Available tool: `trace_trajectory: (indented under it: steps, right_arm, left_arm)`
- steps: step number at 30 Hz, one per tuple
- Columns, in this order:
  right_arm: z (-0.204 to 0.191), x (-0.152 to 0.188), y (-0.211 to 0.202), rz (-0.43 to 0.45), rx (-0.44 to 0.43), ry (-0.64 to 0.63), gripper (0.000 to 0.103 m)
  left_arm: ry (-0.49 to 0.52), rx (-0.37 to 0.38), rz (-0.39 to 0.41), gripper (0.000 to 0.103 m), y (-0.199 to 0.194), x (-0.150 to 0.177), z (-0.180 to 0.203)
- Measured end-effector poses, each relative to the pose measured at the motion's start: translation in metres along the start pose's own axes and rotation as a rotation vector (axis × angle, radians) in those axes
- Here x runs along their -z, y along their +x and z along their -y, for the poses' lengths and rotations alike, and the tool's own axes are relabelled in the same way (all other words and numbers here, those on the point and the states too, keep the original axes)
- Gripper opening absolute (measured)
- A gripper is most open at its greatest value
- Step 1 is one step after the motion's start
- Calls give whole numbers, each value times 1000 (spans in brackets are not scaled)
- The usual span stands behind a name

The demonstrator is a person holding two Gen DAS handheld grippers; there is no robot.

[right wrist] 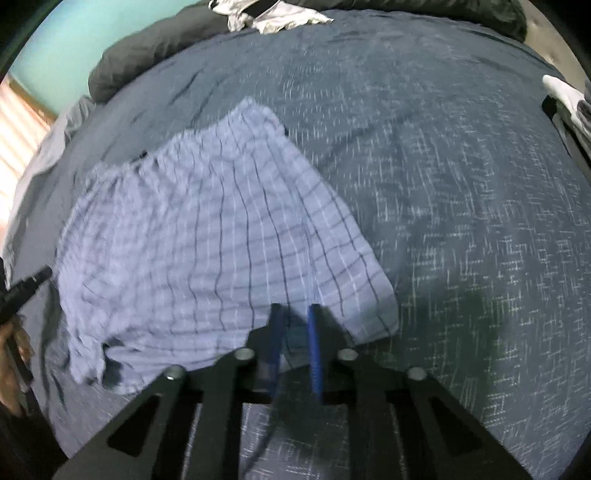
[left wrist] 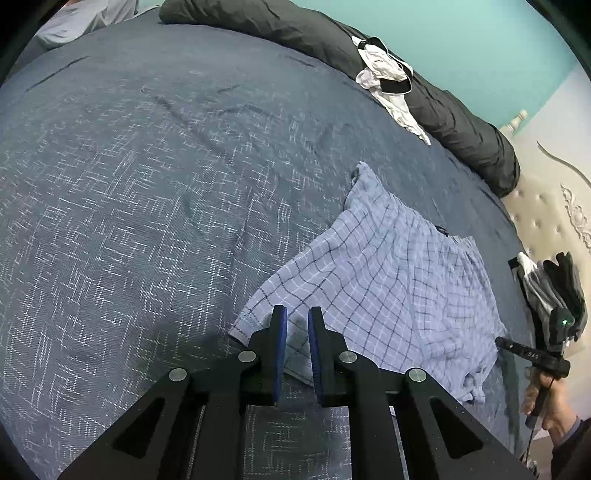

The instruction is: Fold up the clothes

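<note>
A pair of light blue plaid shorts point(left wrist: 388, 273) lies spread on the dark blue bedspread point(left wrist: 147, 184). My left gripper point(left wrist: 297, 314) hovers over the shorts' near left hem corner, jaws a little apart with nothing between them. In the right wrist view the shorts point(right wrist: 207, 236) lie left of centre. My right gripper point(right wrist: 295, 312) sits over their near right hem, jaws a little apart, with fabric showing in the gap; the view is blurred. The other gripper and a hand show at the right edge of the left wrist view point(left wrist: 546, 354).
A black and white garment point(left wrist: 388, 77) lies on a rolled dark grey duvet point(left wrist: 461, 122) along the bed's far side. A stack of dark and white clothes point(left wrist: 554, 288) sits at the right by a beige tufted headboard point(left wrist: 554, 206). A grey pillow point(left wrist: 81, 18) is top left.
</note>
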State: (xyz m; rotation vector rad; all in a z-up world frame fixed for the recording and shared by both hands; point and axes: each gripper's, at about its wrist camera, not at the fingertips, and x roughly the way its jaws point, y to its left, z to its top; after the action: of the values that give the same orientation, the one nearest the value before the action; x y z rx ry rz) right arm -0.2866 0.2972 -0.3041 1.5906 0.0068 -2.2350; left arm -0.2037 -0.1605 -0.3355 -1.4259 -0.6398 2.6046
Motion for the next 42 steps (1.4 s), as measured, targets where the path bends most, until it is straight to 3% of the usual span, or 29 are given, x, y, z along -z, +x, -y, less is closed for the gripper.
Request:
trace_trajectory:
  steps: [7,11,15,16,18,20,28,30,32,42]
  right_arm:
    - [-2,3,-7,33,37,-29,0]
    - [10,1,-24,85,34,18,0]
    - [11,1,-26,64,69,14,1]
    - [9,0,-25,53,87,15,3]
    - [8,1,-24,51,99,19,24]
    - [6,6,-21,50,118,6,32]
    - [-6,8,2,4,214,-87,30]
    - [-11,9,4,-1,243,-114,10]
    - [-15,10,6,0,254,-128,5]
    - [-6,17,-13,58,187,-80,3]
  left_arm:
    - [-13,1,-1,13,0,-1,-4]
    - [-17,12,-6,13,0,-1,-4]
    - [-17,16,-7,13,1,-2,-5]
    - [-17,16,-7,13,1,-2,-5]
    - [-17,17,-7,13,0,-2,-5]
    - [-16,17,-6,13,0,-2,-5]
    - [-19,15,-9,13,-1,-1,-6]
    - [-19,17,-12,13,0,-1,-6]
    - [-22,20,-14,13,0,-1,-7]
    - [-31,22,-14,13,-1,-1,-10]
